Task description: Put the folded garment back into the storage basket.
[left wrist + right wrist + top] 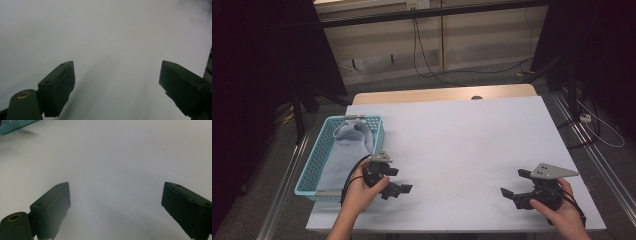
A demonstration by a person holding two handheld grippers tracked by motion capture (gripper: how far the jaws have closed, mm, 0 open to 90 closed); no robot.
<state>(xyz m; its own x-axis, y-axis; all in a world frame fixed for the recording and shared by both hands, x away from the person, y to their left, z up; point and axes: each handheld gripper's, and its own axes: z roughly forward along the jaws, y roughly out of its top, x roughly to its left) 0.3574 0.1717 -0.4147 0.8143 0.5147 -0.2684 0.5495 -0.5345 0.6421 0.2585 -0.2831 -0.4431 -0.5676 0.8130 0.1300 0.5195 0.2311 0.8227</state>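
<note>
A light blue plastic basket [311,165] sits at the table's left edge with a pale grey cloth [346,150] bundled inside it. My left gripper [398,181] rests on the white table [462,145] just right of the basket, jaws pointing right, open and empty. In the left gripper view my left gripper [117,82] has bare white surface between its wide-set jaws. My right gripper [515,183] lies near the front right corner, pointing left, open with nothing in it. In the right gripper view my right gripper [115,202] stands open, and a corner of the basket [15,126] shows at top left.
Beyond the table's far edge a wooden strip [442,93] shows, with cables [432,70] on the floor behind. Dark stands [569,75] flank both sides. A metal rail [287,175] runs along the floor left of the basket.
</note>
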